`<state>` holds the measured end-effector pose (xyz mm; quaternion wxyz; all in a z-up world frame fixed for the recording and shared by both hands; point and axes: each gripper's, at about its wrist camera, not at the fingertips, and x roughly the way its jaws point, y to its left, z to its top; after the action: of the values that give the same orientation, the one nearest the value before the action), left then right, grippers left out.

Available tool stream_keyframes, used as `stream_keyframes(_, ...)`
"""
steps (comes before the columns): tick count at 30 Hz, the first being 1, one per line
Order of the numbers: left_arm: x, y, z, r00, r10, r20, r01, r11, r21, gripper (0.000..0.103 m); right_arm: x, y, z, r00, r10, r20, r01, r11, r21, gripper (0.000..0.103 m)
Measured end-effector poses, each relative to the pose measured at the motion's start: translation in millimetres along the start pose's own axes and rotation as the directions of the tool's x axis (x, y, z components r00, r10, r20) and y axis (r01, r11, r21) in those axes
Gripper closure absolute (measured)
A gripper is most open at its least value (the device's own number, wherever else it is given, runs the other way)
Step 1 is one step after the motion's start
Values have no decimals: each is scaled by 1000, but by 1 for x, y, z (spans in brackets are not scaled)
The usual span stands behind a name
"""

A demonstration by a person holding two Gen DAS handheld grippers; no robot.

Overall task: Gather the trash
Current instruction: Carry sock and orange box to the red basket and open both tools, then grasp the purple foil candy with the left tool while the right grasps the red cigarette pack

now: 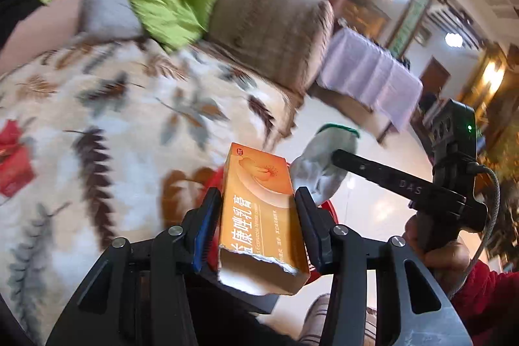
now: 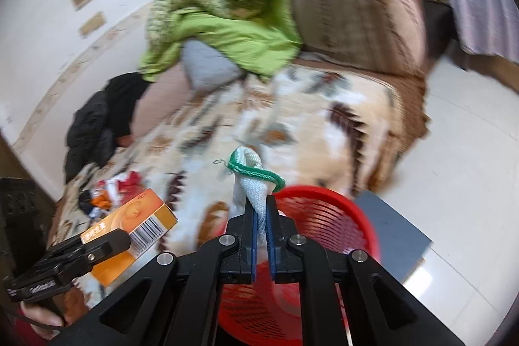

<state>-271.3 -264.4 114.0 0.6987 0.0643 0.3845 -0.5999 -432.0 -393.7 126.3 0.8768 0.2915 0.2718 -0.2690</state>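
My left gripper (image 1: 258,200) is shut on an orange medicine box (image 1: 259,213) with a torn near end, held above the sofa's edge. The box also shows in the right wrist view (image 2: 136,226) at lower left. My right gripper (image 2: 261,206) is shut on a white glove with a green cuff (image 2: 251,180), held over a red mesh basket (image 2: 321,216). The glove (image 1: 324,161) and a bit of the basket's red rim (image 1: 327,209) show in the left wrist view behind the box. Several scraps of wrapper trash (image 2: 110,190) lie on the sofa blanket.
The sofa is covered by a leaf-patterned blanket (image 2: 292,125). A green garment (image 2: 220,31), a grey cushion (image 2: 207,64) and a black jacket (image 2: 100,119) lie at its back. A red packet (image 1: 13,164) lies on the blanket. A white tiled floor (image 2: 470,151) lies to the right.
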Motion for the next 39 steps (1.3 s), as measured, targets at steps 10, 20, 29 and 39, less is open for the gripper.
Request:
stream_keyframes(10,-10,3,4,997,68,22,-67,996,-60,36,-9,4,9,999,5,50,-4,1000,-29,50)
stream_keyframes(20,-95,78,-24,953,299,52,-286,942,-178,31,22,108,-8,960,268,-80,-278,943,-182,50)
stream_keyframes(29,-156,202,-64,872,486,59,-410,790,-457,31,108,198,-23,896,326,-303,-397,892,-214,50)
stream_keyframes(39,-106,285,-60,836,546,-58,-501,715,-488,45,171,234,-13,868,311,-386,-410,888,-207,50)
